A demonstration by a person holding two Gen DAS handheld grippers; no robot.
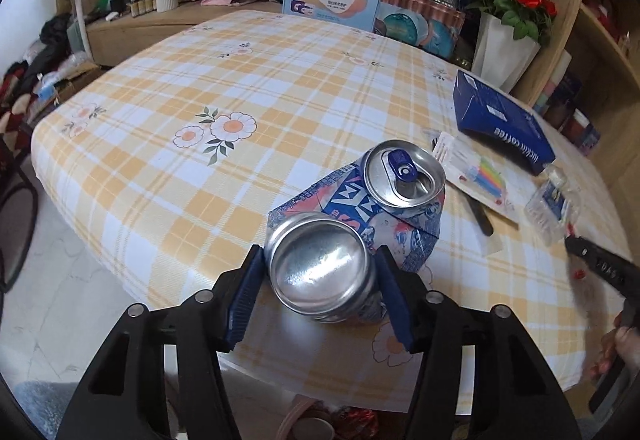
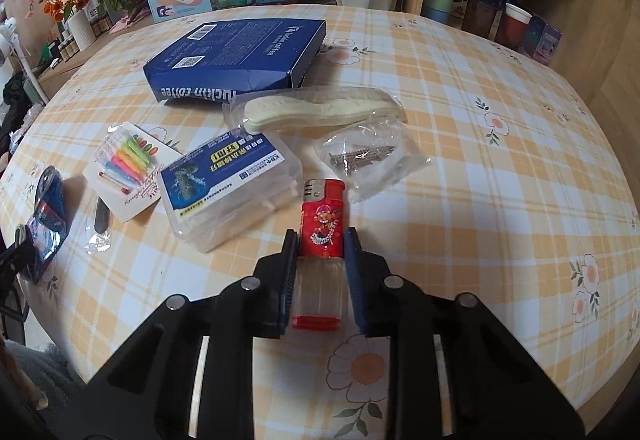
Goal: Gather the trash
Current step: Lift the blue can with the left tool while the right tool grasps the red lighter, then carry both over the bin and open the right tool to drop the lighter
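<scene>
partly hidden, crushed can (image 1: 352,224) clamped in left gripper (image 1: 320,260) jaws; right gripper (image 2: 322,244) jaws pinch lighter (image 2: 322,236).

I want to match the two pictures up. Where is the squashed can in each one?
Left wrist view: the squashed can sits in the lower middle, close to the camera.
Right wrist view: it is at the far left edge, partly cut off.
Shared landmark: the blue coffee box lies on the right in the left wrist view and at upper left of centre in the right wrist view.
</scene>
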